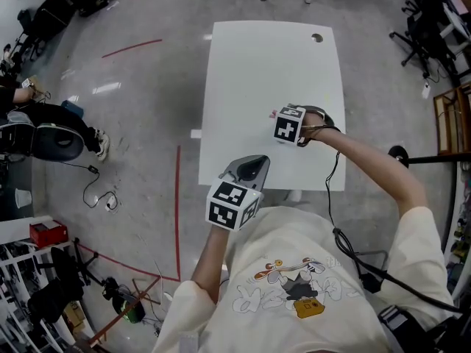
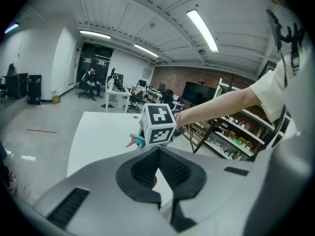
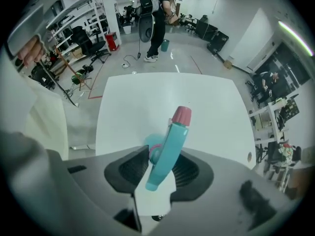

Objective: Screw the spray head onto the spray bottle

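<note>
A teal spray head (image 3: 170, 146) with a pink nozzle stands between the jaws of my right gripper (image 3: 160, 168), which is shut on it just above the white table (image 3: 162, 102). In the head view this gripper (image 1: 292, 127) points down over the table's right half and hides the spray head. The left gripper view shows the spray head (image 2: 135, 140) poking out beside the right gripper's marker cube. My left gripper (image 1: 250, 168) hovers at the table's near edge, its jaws (image 2: 158, 168) shut with nothing clearly held. No spray bottle shows in any view.
The table (image 1: 250, 72) has a round cable hole (image 1: 316, 38) at its far right corner. A cable (image 1: 331, 197) trails from my right gripper along the arm. A seated person (image 1: 37, 123) is far left, and shelving (image 1: 449, 116) stands at the right.
</note>
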`<state>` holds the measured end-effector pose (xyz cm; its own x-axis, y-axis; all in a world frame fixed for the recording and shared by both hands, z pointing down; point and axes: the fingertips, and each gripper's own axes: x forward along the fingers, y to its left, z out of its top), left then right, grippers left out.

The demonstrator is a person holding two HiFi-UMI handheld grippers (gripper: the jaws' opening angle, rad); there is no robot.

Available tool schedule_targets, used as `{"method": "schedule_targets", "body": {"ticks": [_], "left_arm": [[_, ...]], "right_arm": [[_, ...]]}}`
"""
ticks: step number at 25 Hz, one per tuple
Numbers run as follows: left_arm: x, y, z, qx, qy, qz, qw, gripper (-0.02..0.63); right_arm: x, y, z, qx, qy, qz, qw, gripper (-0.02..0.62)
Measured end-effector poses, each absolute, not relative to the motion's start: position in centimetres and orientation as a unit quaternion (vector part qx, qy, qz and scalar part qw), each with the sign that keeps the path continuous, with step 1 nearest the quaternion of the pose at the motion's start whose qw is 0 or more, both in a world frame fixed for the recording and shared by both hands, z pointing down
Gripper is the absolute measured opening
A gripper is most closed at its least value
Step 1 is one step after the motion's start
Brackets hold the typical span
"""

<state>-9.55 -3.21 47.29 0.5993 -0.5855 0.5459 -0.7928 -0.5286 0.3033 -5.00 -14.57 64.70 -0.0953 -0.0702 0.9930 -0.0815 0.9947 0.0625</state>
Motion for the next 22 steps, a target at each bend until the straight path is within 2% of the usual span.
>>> {"method": "schedule_targets", "body": {"ticks": [3,5,7,14,17,18,21,22], "left_arm": [[-9.3,-3.1,47.2,0.855,-0.399,0.193,0.27,0.006],[-9.2,-3.1,47.3,0.855,-0.397,0.197,0.269,0.006],[-9.0,-3.0,47.2,0.856,-0.393,0.196,0.272,0.006],[-9.5,-3.8,47.0,0.851,-0.404,0.189,0.276,0.006],[-9.5,-4.1,46.1,0.854,-0.403,0.183,0.273,0.006],[-9.3,-4.3,45.6,0.856,-0.401,0.175,0.275,0.006],[-9.1,-5.2,43.8,0.855,-0.421,0.146,0.264,0.006],[-9.1,-5.7,43.4,0.853,-0.436,0.144,0.25,0.006]], "right_arm": [[-4.7,-14.2,64.8,0.047,-0.742,0.021,0.668,0.138],[-4.7,-14.2,64.7,0.045,-0.748,0.039,0.661,0.198],[-4.7,-14.8,63.5,0.052,-0.758,0.051,0.649,0.221],[-2.7,-13.8,51.3,0.018,-0.834,0.076,0.546,0.227],[-1.2,-14.3,42.6,0.079,-0.903,0.033,0.422,0.222],[-0.7,-14.0,39.9,0.105,-0.928,0.033,0.356,0.191],[1.7,-12.4,35.9,0.206,-0.962,0.084,0.157,0.008],[2.6,-11.6,36.2,0.244,-0.957,0.111,0.111,0.008]]}}
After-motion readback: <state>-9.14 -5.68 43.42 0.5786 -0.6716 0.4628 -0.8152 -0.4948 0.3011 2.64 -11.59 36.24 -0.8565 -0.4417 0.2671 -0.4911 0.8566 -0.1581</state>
